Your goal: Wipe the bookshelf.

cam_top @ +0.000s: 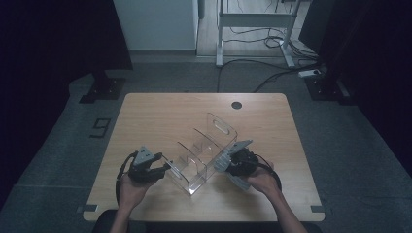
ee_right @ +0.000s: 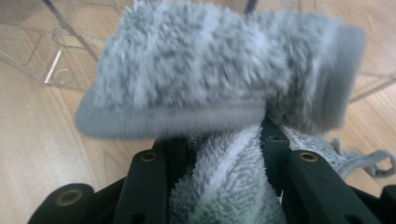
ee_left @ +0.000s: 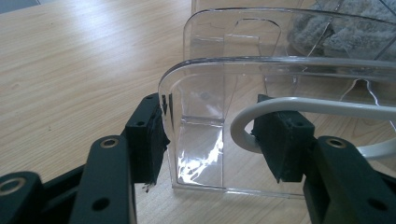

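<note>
- Grey terry cloth, thick and fluffy with paler stripes, fills the gap between the jaws of the right gripper (ee_right: 219, 154); the pads press into the towel (ee_right: 219, 79) from both sides, so the grip is closed on it.
- Above the jaws the towel folds over into a bulky roll with a smooth hemmed edge along its lower side; a thin grey loop (ee_right: 380, 163) hangs from it at the right of the right gripper view.
- From above, the towel (cam_top: 224, 160) shows as a pale grey bunch at the tip of the right gripper (cam_top: 232, 162), just beside the near right side of the organiser.
- Clear acrylic forms the organiser (cam_top: 201, 153), which stands on the wooden table (cam_top: 160, 111) between the two hands; upright dividers split it into several compartments, and the tallest end wall has a slot handle cut in it.
- Its compartments look bare in the high view.
- Around the organiser's near end wall (ee_left: 196, 116) stands the left gripper (ee_left: 210, 140), one pad touching the outer face at the corner, the other inside the compartment; whether that pad presses the wall I cannot tell.
- A white cable (ee_left: 289, 109) curves across the inner pad.
</note>
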The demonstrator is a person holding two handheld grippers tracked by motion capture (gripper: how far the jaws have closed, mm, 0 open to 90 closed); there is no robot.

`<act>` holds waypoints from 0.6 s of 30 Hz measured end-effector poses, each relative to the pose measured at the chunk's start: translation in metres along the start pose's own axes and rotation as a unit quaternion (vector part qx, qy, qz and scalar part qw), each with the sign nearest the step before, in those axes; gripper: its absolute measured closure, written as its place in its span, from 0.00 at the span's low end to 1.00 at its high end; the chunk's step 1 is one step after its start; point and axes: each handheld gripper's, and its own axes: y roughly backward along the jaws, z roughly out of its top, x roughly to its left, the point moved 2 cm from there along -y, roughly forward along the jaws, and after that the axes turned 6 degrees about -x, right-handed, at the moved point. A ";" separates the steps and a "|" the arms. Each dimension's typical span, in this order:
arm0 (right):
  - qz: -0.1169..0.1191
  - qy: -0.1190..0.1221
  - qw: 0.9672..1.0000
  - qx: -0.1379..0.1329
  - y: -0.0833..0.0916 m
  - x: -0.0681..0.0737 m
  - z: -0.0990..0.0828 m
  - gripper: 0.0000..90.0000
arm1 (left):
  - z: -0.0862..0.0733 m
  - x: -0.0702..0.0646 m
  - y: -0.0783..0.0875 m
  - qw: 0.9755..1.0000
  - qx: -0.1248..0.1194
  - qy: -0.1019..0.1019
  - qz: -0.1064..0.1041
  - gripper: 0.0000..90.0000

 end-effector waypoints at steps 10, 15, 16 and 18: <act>0.004 -0.008 1.000 -0.005 -0.011 -0.003 0.000 0.71 | 0.001 -0.001 -0.001 1.000 0.000 0.000 0.002 0.50; 0.002 -0.009 1.000 0.004 -0.018 -0.004 -0.002 0.71 | 0.001 -0.001 -0.001 1.000 -0.001 0.002 0.003 0.50; 0.002 -0.009 1.000 0.007 -0.020 -0.004 -0.003 0.71 | 0.001 -0.001 -0.001 1.000 -0.001 0.002 0.003 0.50; 0.002 -0.009 1.000 0.012 -0.023 -0.005 -0.004 0.71 | 0.001 -0.001 -0.002 1.000 -0.002 0.003 0.004 0.50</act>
